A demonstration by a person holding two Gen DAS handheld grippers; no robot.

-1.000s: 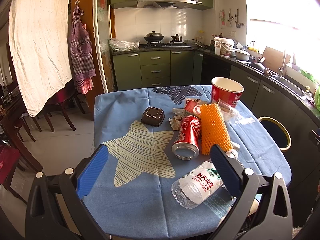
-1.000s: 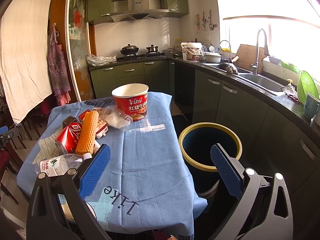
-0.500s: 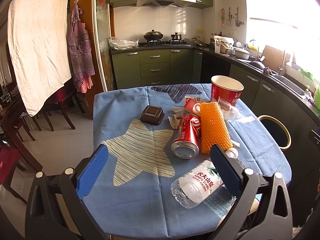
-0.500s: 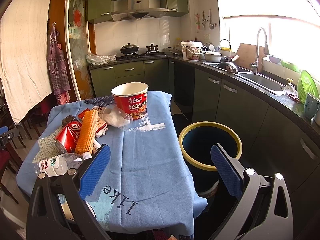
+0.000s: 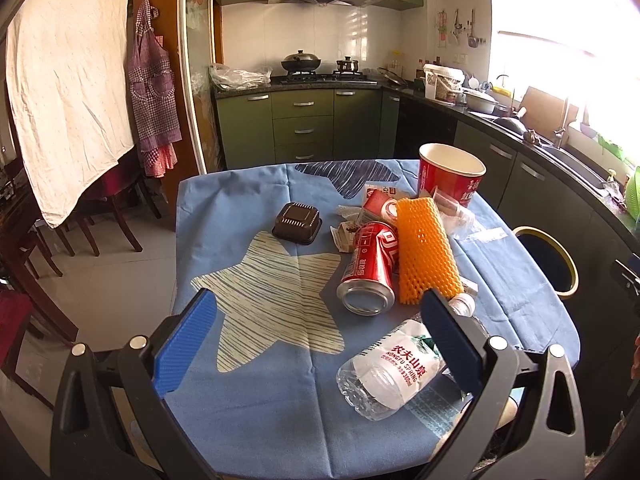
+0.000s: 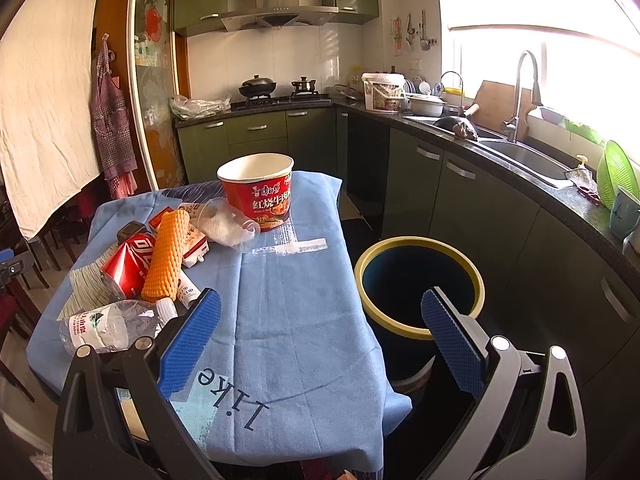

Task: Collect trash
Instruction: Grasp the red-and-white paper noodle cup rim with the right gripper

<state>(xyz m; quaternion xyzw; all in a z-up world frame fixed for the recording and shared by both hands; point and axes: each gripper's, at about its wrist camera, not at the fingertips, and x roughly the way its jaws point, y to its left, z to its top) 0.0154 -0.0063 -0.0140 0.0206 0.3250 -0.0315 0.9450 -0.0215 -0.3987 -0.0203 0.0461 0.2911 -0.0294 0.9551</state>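
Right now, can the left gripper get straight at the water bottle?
Probably yes: the left gripper is open, the water bottle lies on its side just ahead by the right jaw, nothing on it.

By the bin (image 6: 418, 280) I count one can (image 5: 370, 270), one bottle (image 5: 390, 368), one noodle cup (image 6: 256, 190), one orange net (image 5: 426, 248).

A home kitchen: green cabinets (image 6: 256, 136) run along two walls under a dark worktop, with a range hood (image 6: 278, 14) over a gas hob carrying a wok (image 6: 257, 87) and a small pot (image 6: 305, 83). A steel sink (image 6: 520, 156) with a tall tap (image 6: 520, 92) sits below a bright window, a checked apron (image 5: 154, 92) hangs by the door frame, and wooden dining chairs (image 5: 108, 216) stand beyond
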